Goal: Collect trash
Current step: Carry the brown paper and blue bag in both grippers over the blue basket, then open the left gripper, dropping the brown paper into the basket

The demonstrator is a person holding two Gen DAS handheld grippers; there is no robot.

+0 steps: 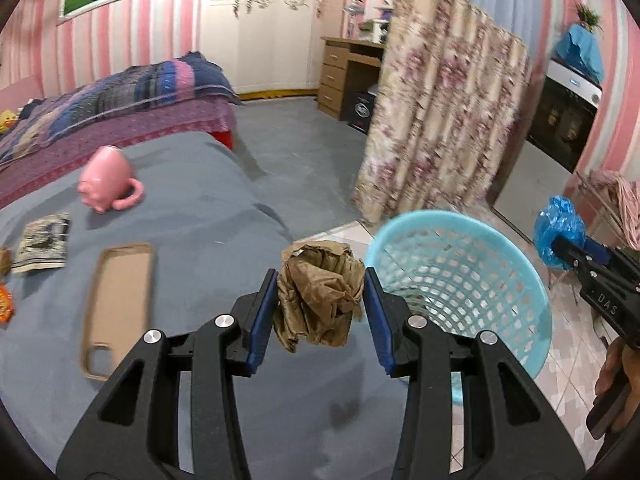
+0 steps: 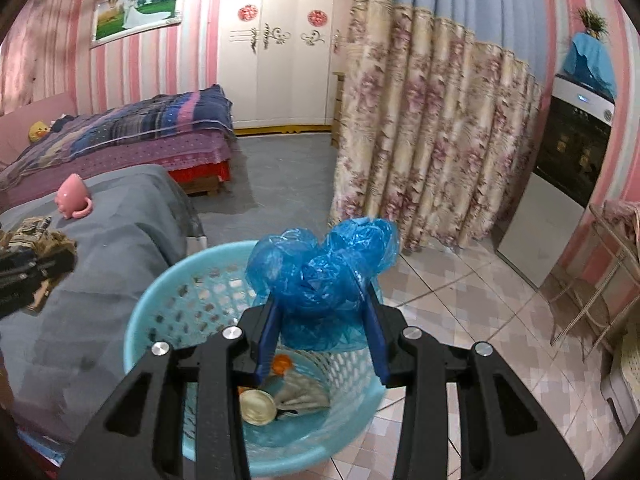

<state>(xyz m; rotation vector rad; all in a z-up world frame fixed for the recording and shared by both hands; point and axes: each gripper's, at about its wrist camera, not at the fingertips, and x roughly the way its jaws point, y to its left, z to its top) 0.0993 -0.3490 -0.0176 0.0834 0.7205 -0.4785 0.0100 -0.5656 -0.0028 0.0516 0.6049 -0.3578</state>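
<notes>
My left gripper [image 1: 320, 300] is shut on a crumpled brown paper wad [image 1: 318, 298], held over the edge of the grey-covered bed [image 1: 192, 208]. Just to its right stands a light blue mesh basket [image 1: 460, 276] on the tiled floor. My right gripper [image 2: 322, 308] is shut on a crumpled blue plastic bag [image 2: 324, 268] and hangs directly above the basket [image 2: 168, 304]. Inside the basket lie a round lid [image 2: 258, 407], an orange piece [image 2: 281, 363] and pale wrappers. In the left wrist view the right gripper [image 1: 576, 256] with the blue bag [image 1: 558, 230] shows at the right edge.
On the grey bed lie a pink mug [image 1: 106, 180] on its side, a brown phone case [image 1: 116, 304], a printed packet [image 1: 42, 242] and an orange wrapper [image 1: 5, 304]. A floral curtain [image 1: 440, 120], a wooden desk [image 1: 344, 72] and a white cabinet [image 2: 568, 184] stand around.
</notes>
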